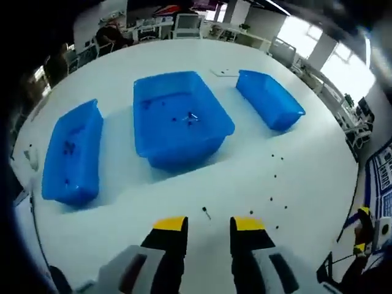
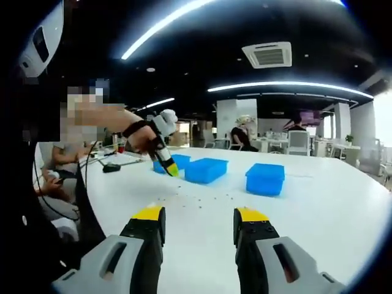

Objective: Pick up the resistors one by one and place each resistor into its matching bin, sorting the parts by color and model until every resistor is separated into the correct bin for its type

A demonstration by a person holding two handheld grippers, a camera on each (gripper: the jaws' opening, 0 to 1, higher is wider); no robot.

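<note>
- Looking down in the left gripper view: a round white counter [image 1: 184, 184] carries three blue plastic bins [image 1: 177, 119]; office desks stand behind.
- Left tongs [image 1: 209, 225] gape empty, one small dark resistor [image 1: 206, 212] just ahead; the specks inside the bins are too small to identify.
- Right gripper view: right tongs [image 2: 199, 215] open, empty, well apart from bins; left tongs hang near them.

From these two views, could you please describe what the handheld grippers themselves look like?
The left gripper has two blocky black jaws capped with yellow tips, mounted on light grey housings. The right gripper matches: black jaws, yellow tips, grey bodies with dark slots. In the right gripper view the left gripper appears from outside, showing a rounded white-grey body, black fittings and a yellow tip. A dark cable trails over the white table nearby.
</note>
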